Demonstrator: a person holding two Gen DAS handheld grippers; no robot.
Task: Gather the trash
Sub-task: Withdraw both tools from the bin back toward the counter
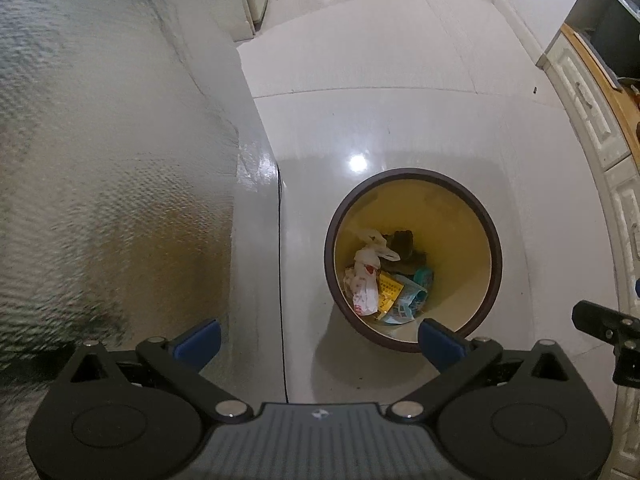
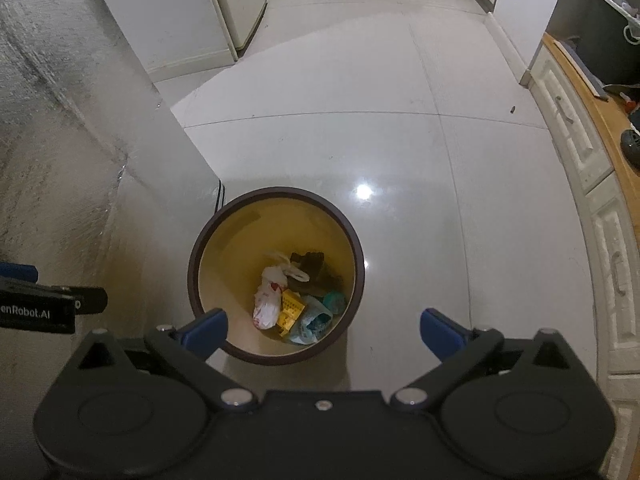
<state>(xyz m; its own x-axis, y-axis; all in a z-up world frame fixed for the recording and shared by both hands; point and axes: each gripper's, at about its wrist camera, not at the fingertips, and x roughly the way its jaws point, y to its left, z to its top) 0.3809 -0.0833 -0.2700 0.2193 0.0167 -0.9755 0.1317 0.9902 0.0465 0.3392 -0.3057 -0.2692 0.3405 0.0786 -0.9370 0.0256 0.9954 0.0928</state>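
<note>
Scene: round brown-rimmed waste bin (image 1: 414, 184) with a yellow inner wall stands on the glossy tiled floor (image 1: 400, 80), lower centre-right of the left wrist view and lower centre-left of the right wrist view.
Trash: white plastic bag with red print (image 2: 267, 300), yellow packet (image 2: 291, 307), bluish wrapper (image 2: 316, 320) and a dark item (image 2: 314, 266) lie at the bottom of the bin.
Left hand-held gripper (image 1: 318, 338): released, blue pads spread wide, nothing between them; it hangs above the floor with its right pad over the bin's near rim.
Right hand-held gripper (image 2: 324, 330): likewise released and empty, its left pad over the bin's near rim.
Step in hand: by appearance, approach to the bin; no item grasped yet.
Next move: likely a descent into the bin mouth or a grip on the rim, with the pads kept wide until lined up.
Surroundings: textured silver surface (image 1: 100, 160) fills the left of both views; white cabinet drawers (image 2: 580, 152) under a wooden counter (image 2: 600, 120) curve down the right edge.
Writing: "enRobot.AI" reads on the other tool's body (image 2: 36, 312) at the left edge of the right wrist view; print on the yellow packet is too small to read.
</note>
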